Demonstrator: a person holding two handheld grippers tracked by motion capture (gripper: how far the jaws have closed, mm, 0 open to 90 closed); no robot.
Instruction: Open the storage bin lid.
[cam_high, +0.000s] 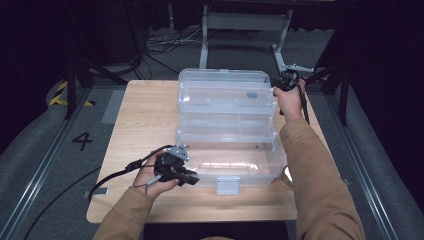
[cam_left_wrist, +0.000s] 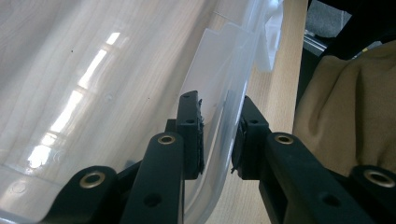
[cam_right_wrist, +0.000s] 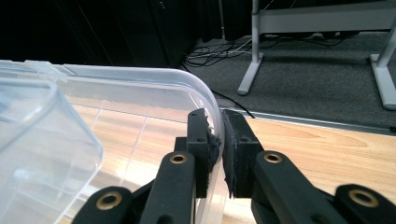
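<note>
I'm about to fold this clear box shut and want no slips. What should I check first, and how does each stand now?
1. Left tool straddles the near wall of the box: ok; contact of the pads cannot tell.
2. Right tool pinches the lid rim: ok.
3. Box sits fully on the table: ok.
4. Trays hold no loose items: ok.
5. Front latch free: cannot tell.

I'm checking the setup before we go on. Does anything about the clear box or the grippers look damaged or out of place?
The clear plastic box looks intact and sits square on the table. The oddity is the right gripper: its pads look frayed and ragged at the edges where they clamp the box wall.
</note>
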